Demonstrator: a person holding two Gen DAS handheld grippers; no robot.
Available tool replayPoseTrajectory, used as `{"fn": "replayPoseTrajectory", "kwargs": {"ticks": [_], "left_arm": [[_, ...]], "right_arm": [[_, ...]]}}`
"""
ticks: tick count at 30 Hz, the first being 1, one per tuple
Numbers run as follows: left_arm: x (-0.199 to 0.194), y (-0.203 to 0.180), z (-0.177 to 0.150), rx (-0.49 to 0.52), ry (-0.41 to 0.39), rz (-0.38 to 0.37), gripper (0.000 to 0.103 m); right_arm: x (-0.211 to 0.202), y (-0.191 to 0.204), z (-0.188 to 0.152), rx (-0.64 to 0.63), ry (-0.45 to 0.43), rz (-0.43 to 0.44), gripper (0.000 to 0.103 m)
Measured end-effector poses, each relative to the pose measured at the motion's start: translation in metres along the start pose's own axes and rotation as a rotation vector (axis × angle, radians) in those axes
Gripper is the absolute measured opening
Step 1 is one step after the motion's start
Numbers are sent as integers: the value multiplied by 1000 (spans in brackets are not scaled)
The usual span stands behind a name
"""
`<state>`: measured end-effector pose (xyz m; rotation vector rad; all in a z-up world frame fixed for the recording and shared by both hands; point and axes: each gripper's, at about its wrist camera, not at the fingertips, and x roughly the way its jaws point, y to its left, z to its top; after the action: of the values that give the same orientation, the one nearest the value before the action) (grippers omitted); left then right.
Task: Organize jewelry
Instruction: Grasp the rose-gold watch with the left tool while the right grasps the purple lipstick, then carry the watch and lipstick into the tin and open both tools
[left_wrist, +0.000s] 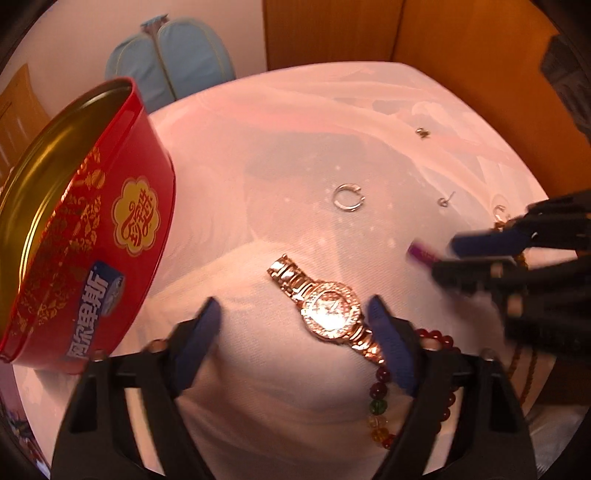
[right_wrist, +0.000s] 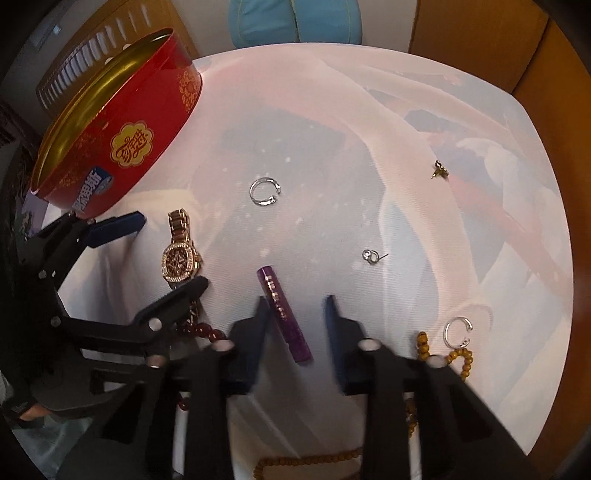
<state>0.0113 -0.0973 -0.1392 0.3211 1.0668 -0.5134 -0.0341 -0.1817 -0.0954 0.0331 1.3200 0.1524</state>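
A rose-gold watch (left_wrist: 325, 306) lies on the white cloth (left_wrist: 295, 155) between the open fingers of my left gripper (left_wrist: 295, 317); it also shows in the right wrist view (right_wrist: 179, 254). My right gripper (right_wrist: 295, 314) is open around a purple tube (right_wrist: 282, 314), not closed on it; this gripper (left_wrist: 443, 258) also shows in the left wrist view. A red round tin (left_wrist: 81, 221) with a gold inside stands open at the left. A silver open ring (right_wrist: 264, 191), a small stud earring (right_wrist: 371, 255), another ring (right_wrist: 458, 330) and a small gold piece (right_wrist: 439, 170) lie loose.
A dark red bead bracelet (left_wrist: 380, 391) lies under my left gripper's right finger. A brown bead string (right_wrist: 458, 360) lies at the cloth's near right. A blue cushion (left_wrist: 166, 62) and wooden furniture (left_wrist: 480, 44) stand behind the table.
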Motion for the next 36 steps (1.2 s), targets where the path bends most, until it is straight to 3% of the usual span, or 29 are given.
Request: {"fn": "replayPoseTrajectory", "kwargs": {"ticks": [1, 2, 6, 11, 19, 29, 35, 36], "left_arm": [[-3, -2, 0, 18, -11, -4, 35], [-3, -4, 1, 31, -3, 12, 33], [-4, 6, 7, -33, 30, -29, 33], [-23, 18, 9, -73, 6, -65, 33], [-75, 34, 15, -120, -86, -87, 33], [-162, 90, 22, -242, -251, -43, 33], [-206, 129, 18, -295, -342, 33, 26], [-210, 135, 17, -299, -345, 46, 9]], "right_arm": [[1, 2, -1, -8, 7, 16, 11], [1, 3, -2, -17, 8, 16, 10], [-5, 0, -1, -1, -11, 33, 10], [-27, -4, -3, 1, -61, 52, 11], [-51, 10, 13, -19, -112, 70, 11], [-94, 46, 52, -88, -238, 111, 11], [-112, 74, 84, -149, -307, 151, 11], [-114, 80, 89, -161, -314, 157, 11]]}}
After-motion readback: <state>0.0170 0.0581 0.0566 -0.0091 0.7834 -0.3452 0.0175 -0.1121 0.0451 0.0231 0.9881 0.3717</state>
